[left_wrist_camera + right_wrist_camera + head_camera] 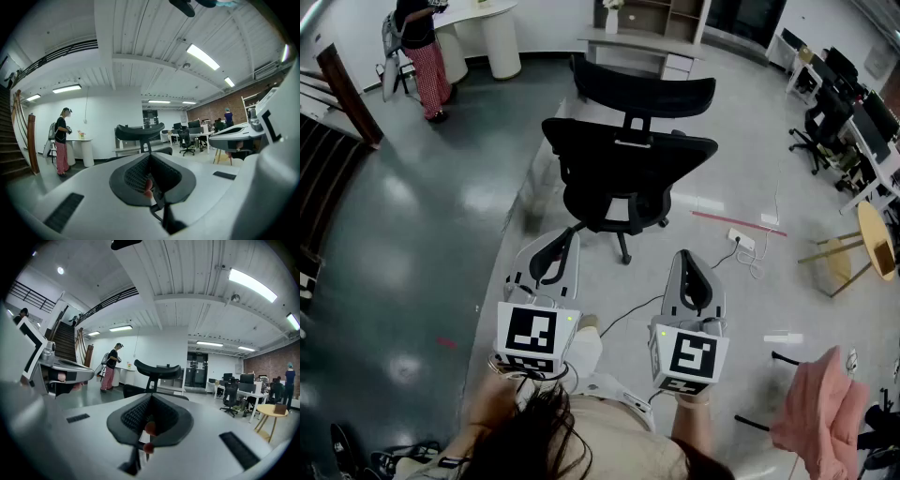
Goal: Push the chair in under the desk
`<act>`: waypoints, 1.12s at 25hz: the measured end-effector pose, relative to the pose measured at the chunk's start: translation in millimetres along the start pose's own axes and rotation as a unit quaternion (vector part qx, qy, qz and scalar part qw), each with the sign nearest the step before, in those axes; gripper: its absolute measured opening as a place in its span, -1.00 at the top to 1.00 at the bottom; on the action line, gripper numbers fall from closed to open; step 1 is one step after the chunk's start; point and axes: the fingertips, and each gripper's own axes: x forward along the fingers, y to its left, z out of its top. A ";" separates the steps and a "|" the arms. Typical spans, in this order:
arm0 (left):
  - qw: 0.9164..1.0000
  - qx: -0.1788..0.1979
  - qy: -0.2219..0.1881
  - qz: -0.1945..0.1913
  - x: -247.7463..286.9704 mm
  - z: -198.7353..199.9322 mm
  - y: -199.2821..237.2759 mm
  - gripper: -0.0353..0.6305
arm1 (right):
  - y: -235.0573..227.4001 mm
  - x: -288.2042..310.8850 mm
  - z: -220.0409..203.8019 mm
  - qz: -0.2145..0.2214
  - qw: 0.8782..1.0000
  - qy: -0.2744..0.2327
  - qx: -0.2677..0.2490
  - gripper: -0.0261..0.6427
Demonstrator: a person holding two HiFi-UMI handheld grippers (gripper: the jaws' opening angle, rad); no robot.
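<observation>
Left gripper [551,266]: jaws pressed together, nothing between them. Right gripper [695,281] is the same, shut and empty. Both are held side by side, short of the chair [628,164] and touching nothing. Open floor [441,244] lies ahead and to the left. A black cable [630,309] runs between the grippers toward a white power strip [741,240] right of the chair's base. The chair has its back to us and stands clear of the desk [642,44], with bare floor between them. A person [422,56] stands at the far left corner.
</observation>
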 end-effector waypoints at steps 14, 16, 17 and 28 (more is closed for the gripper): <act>0.998 0.054 0.012 -0.009 95.9 -10.3 56.0 0.85 | -11.0 106.0 3.8 -0.012 1.000 0.006 0.003 0.85; 0.998 0.061 0.012 -0.018 109.0 -10.7 61.5 0.85 | -16.2 119.4 4.7 -0.023 1.000 0.007 -0.003 0.85; 0.998 0.065 0.013 -0.021 115.3 -11.3 64.7 0.85 | -18.0 125.2 4.9 -0.028 1.000 0.008 -0.008 0.85; 0.996 0.072 0.010 -0.056 162.3 -15.7 82.6 0.84 | -23.5 162.2 10.8 -0.039 0.999 0.003 -0.035 0.84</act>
